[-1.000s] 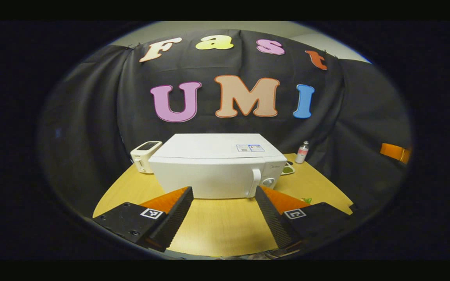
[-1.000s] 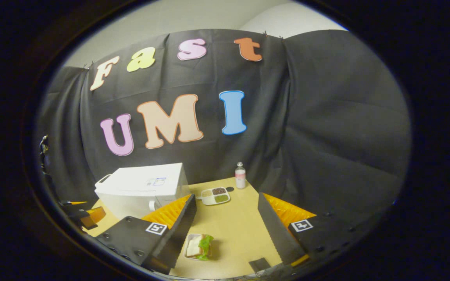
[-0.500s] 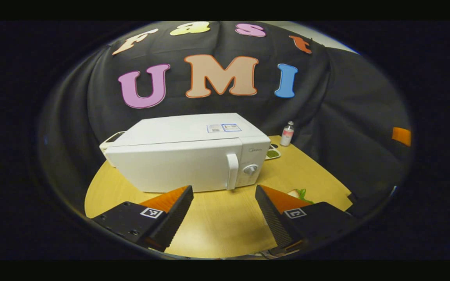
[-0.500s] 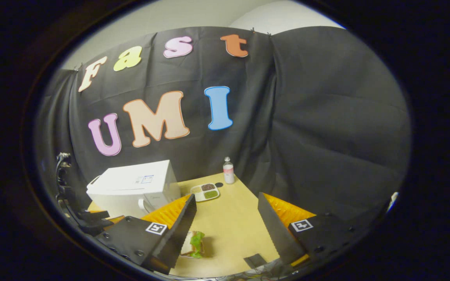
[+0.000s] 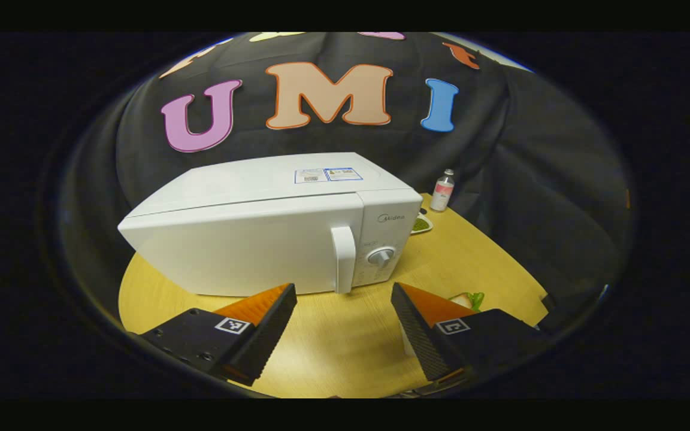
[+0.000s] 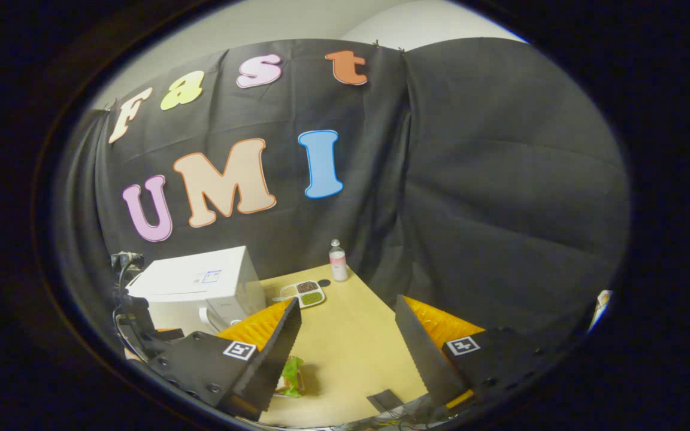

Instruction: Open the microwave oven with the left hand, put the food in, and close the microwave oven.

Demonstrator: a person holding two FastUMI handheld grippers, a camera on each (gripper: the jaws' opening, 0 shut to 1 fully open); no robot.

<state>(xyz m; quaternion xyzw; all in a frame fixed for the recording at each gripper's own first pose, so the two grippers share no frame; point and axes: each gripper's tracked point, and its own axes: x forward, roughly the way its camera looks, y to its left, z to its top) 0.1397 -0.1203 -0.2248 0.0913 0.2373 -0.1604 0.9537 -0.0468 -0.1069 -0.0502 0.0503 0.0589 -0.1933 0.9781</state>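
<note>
the white microwave (image 5: 261,233) sits shut on the wooden table (image 5: 345,341), a small grey brand mark by its dial too faint to read and two stickers on its top too small to make out. its upright door handle (image 5: 343,258) stands just beyond the gap of the left gripper (image 5: 344,299), jaws wide apart and holding nothing. the right gripper (image 6: 348,311) also hangs wide open and empty, the sandwich with lettuce (image 6: 291,376) on the table just past its left finger.

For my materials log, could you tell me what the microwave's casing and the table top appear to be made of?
Microwave: smooth white casing with a soft sheen, looking like painted metal or plastic; which one is unclear. Table: light yellowish wood-look top with faint grain lines and a dull finish, possibly laminate.
</note>
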